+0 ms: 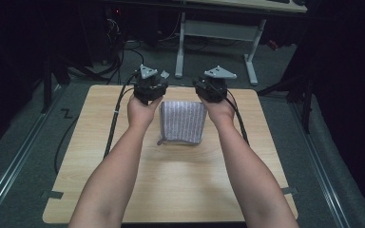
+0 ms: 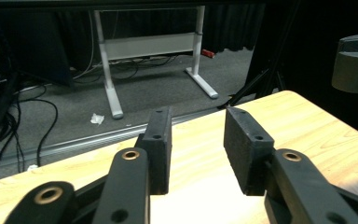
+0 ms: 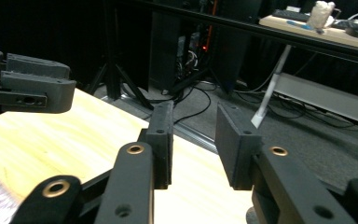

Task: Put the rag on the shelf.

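A folded grey cloth [image 1: 182, 122] lies at the centre of the wooden table [image 1: 95, 156]. The left gripper [image 1: 148, 86] hovers at the cloth's 11 o'clock, the right gripper [image 1: 212, 88] at its 1 o'clock, both over the table's far edge, jaws parted, with nothing between them.

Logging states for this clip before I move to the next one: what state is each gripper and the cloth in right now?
left gripper: jaws open, nothing between them, at the table's far edge.
right gripper: jaws open, nothing between them, at the table's far edge.
folded grey cloth: folded, lying flat on the wooden table between the two hands, not gripped.
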Motion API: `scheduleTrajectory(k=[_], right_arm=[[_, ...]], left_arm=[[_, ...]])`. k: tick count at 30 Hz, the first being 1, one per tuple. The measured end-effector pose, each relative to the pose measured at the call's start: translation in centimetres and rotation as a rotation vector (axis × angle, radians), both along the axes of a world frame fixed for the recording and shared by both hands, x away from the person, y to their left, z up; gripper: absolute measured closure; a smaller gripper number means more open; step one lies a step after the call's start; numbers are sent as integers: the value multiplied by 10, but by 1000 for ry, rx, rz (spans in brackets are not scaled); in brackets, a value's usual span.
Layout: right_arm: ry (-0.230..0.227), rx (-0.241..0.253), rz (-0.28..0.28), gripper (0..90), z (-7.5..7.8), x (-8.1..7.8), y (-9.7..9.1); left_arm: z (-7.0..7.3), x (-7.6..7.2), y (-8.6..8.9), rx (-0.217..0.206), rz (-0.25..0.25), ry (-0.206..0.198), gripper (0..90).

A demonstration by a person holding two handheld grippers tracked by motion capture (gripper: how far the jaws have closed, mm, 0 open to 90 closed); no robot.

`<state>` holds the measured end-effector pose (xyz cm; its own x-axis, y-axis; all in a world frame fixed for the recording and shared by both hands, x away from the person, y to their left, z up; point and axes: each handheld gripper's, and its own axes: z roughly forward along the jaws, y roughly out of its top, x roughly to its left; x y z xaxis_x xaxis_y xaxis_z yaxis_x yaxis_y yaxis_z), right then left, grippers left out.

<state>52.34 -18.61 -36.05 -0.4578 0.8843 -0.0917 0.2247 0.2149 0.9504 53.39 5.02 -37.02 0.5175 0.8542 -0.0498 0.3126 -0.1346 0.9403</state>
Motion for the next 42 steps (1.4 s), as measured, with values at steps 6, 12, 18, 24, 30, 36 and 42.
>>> scheduleTrajectory(k=[6, 12, 18, 24, 30, 36, 42], right_arm=[[-15, -11, 22, 672, 4, -14, -1], [-17, 8, 28, 636, 5, -29, -3], [-19, 14, 32, 635, 5, -40, -9], [-27, 32, 14, 591, 4, -56, -23], [-26, 27, 2, 567, -2, -73, -37], [-39, 4, -13, 538, -12, -91, -51], [-28, -28, -12, 534, -20, -107, -61]], left_arm=[[5, -12, 2, 4, -15, -20, 620], [8, -23, 1, -4, -32, -40, 611], [14, -36, 3, 2, -44, -62, 581], [8, -50, 11, 22, -58, -57, 531], [-2, -69, 26, 30, -70, -71, 506], [-12, -85, 37, 63, -63, -61, 473], [-23, -95, 49, 49, -71, -42, 430]])
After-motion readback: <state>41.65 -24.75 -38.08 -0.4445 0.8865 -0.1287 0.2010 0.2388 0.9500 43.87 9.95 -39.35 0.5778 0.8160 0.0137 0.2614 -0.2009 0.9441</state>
